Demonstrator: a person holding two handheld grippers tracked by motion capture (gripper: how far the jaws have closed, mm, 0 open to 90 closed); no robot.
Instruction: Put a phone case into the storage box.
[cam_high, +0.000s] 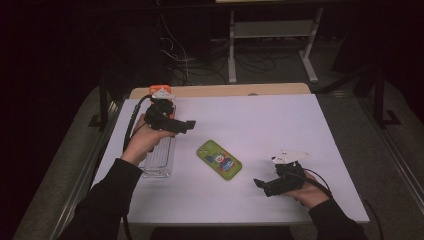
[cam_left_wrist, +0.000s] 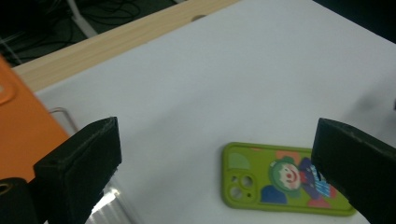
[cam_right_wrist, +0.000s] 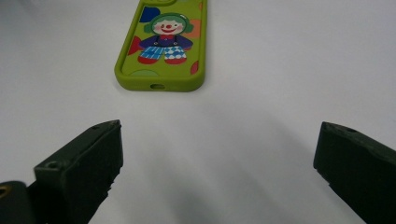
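Note:
A green phone case (cam_high: 219, 160) with a clown picture lies flat near the middle of the white table (cam_high: 260, 120). My left gripper (cam_high: 185, 126) hovers up and to the left of it, open and holding nothing. In the left gripper view the case (cam_left_wrist: 280, 179) lies below and ahead, between the wide-apart jaws of that gripper (cam_left_wrist: 217, 140). My right gripper (cam_high: 260, 184) sits low near the front right, pointing left toward the case, also open and holding nothing. From the right gripper view the case (cam_right_wrist: 163, 42) lies ahead, its bottom end facing the gripper (cam_right_wrist: 219, 140).
A clear ridged tray (cam_high: 159, 157) lies at the table's left under my left hand. An orange object (cam_high: 162, 90) sits at the back left, also seen beside the left jaw (cam_left_wrist: 18, 121). A wooden strip (cam_high: 220, 90) runs along the far edge. Dark floor with cables and a stand lies beyond.

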